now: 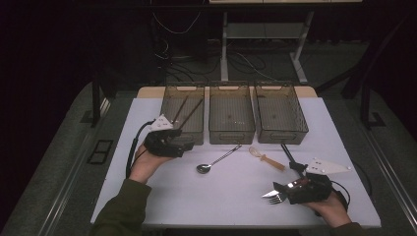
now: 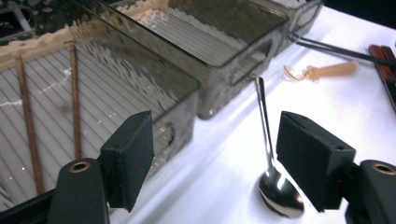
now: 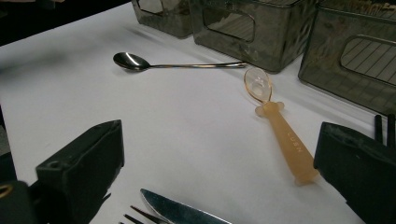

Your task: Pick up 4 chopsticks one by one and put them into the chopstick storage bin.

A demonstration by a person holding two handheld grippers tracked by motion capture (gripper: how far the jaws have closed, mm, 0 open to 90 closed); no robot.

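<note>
My left gripper (image 1: 189, 144) is open beside the front of the left bin (image 1: 167, 105), its jaws (image 2: 215, 163) wide with nothing between the pads. A metal spoon (image 2: 268, 140) lies on the white table ahead of it, bowl toward me. Two brown chopsticks (image 2: 74, 102) lie inside that left bin. My right gripper (image 1: 281, 191) rests open near the front right of the table. A knife tip (image 3: 177, 210) and fork tines (image 3: 140, 215) lie on the table low between its jaws (image 3: 219, 177), untouched by the pads. An orange plastic spoon (image 3: 280, 126) lies ahead of them.
Three smoky clear bins stand in a row at the back; the middle bin (image 1: 231, 132) and right bin (image 1: 295, 128) hold almost nothing. A pair of black chopsticks (image 1: 289, 156) lies right of the orange spoon (image 1: 265, 158). The table edge (image 1: 236, 225) runs close in front.
</note>
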